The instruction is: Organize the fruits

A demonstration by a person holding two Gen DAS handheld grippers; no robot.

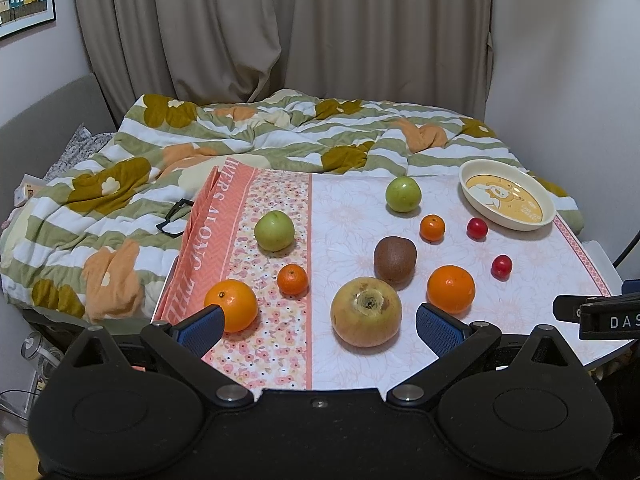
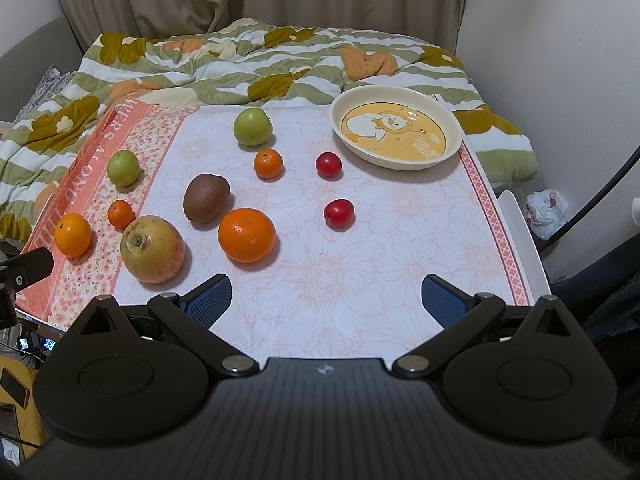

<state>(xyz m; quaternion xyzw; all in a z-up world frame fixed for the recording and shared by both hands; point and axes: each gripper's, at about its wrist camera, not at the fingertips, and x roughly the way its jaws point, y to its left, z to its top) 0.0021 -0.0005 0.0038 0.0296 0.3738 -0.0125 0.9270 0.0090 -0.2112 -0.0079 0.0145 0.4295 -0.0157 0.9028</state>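
A floral cloth [image 2: 360,264] covers the bench. The cartoon plate [image 2: 396,133] sits empty at its far right corner. Left of the plate lie a pomegranate [image 2: 152,249], oranges [image 2: 247,234], a kiwi [image 2: 206,198], green apples [image 2: 253,127], and nearest it, two cherry tomatoes [image 2: 328,164]. Both tools, left [image 1: 318,326] and right [image 2: 326,298], hover open and empty.

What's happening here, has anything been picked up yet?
Nothing yet. Both handheld grippers are open and empty at the near edge of the floral pink-and-white cloth. The left gripper faces the big yellowish pomegranate; the right gripper points at bare cloth. Oranges, green apples, a brown kiwi and two small red fruits lie loose on the cloth. The cream cartoon-print plate in the far right corner holds no fruit.
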